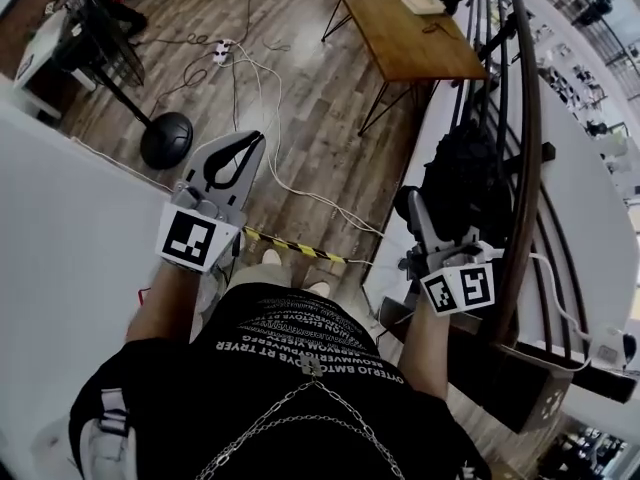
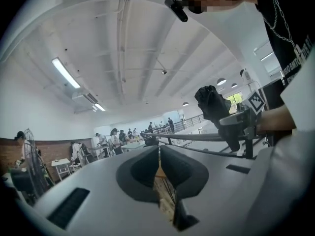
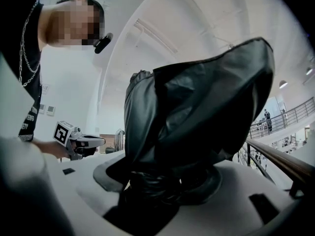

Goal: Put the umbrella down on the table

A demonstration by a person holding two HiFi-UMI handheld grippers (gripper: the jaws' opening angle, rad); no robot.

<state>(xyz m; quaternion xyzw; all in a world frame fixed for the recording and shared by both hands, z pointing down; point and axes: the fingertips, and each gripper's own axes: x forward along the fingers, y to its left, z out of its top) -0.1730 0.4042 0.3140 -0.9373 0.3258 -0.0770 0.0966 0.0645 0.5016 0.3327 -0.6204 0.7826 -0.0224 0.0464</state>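
A folded black umbrella (image 1: 463, 180) stands upright in my right gripper (image 1: 432, 230), whose jaws are shut on its lower end. In the right gripper view the umbrella's crumpled fabric (image 3: 197, 107) fills the middle, and the right gripper (image 3: 162, 181) pinches its bunched base. My left gripper (image 1: 228, 173) hovers level over the wooden floor at the left, shut with nothing in it. In the left gripper view its pads (image 2: 158, 149) meet with only a thin slit between them, and the umbrella (image 2: 212, 104) shows at the right. The wooden table (image 1: 400, 38) stands far ahead at the top.
A dark curved railing (image 1: 525, 168) runs close along the right of the umbrella. A white surface (image 1: 60, 238) lies at the left. A black fan base (image 1: 166, 140), white cables with a power strip (image 1: 222, 52) and a yellow-black strip (image 1: 295, 248) lie on the floor. A white item (image 1: 422, 2) sits on the table.
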